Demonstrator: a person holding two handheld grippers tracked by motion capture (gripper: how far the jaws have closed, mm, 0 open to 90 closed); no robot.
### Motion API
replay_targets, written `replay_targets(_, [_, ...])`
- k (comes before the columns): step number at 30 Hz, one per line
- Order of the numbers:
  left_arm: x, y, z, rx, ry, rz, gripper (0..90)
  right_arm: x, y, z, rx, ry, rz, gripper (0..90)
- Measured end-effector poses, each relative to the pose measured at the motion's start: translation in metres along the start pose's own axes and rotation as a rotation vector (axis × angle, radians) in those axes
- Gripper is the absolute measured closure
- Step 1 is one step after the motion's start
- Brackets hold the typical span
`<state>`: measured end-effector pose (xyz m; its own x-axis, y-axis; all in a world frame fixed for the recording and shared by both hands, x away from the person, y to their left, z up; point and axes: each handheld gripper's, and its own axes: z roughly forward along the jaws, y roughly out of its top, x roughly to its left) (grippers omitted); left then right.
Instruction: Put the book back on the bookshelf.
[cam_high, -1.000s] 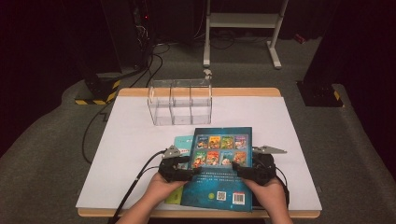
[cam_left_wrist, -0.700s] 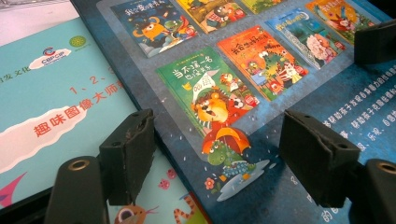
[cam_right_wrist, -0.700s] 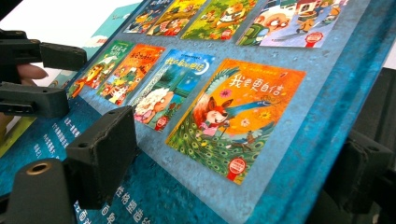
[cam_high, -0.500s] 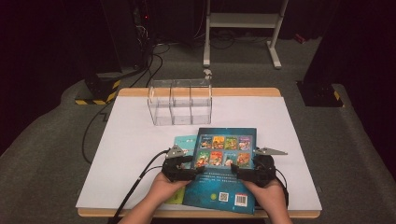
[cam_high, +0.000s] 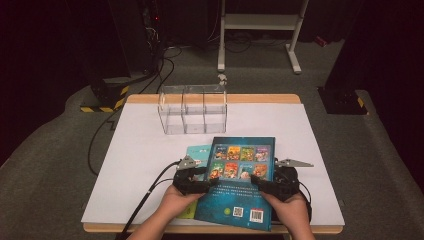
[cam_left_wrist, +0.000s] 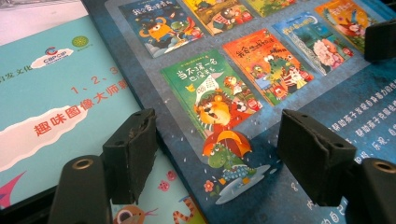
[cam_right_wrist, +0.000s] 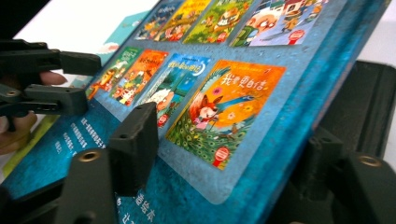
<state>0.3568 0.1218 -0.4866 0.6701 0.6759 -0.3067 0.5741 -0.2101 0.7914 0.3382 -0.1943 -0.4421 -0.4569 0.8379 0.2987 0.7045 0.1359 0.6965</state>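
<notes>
At six o'clock on the white tabletop (cam_high: 140, 150): both grippers at the dark blue picture book (cam_high: 240, 200).
Left gripper (cam_left_wrist: 219, 154) fingers apart over its cover; right gripper (cam_right_wrist: 229, 154) fingers straddle its edge, unclamped; lifting remains.

The big book (cam_high: 240, 182) had a dark blue back cover flecked with pale specks, set with two rows of small bright cover pictures in green, orange, yellow and light blue, plus white lettering and white code squares near its lower edge. Its spine edge was a brighter blue. The thinner book (cam_high: 196, 152) beneath it was turquoise with a white cloud shape, orange lettering and a small green badge. Both the left claw (cam_left_wrist: 219, 161) and the right claw (cam_right_wrist: 224, 154) were matt black. The table (cam_high: 130, 150) had a white top with a pale wooden rim. The box (cam_high: 192, 109) was clear and colourless.
</notes>
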Motion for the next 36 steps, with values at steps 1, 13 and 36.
replay_targets(1, [0.001, 0.0, 0.0, 0.0, -0.003, -0.004, 29.3, 0.001, 0.001, -0.002, -0.002, -0.001, -0.007, 36.1])
replay_targets(13, [0.005, 0.002, -0.001, 0.007, -0.009, -0.021, 26.6, 0.009, 0.006, -0.008, -0.026, -0.014, -0.054, 40.5])
replay_targets(36, [0.022, -0.001, -0.006, -0.015, -0.085, -0.129, 14.4, 0.023, 0.01, -0.013, -0.09, -0.032, -0.168, 41.8])
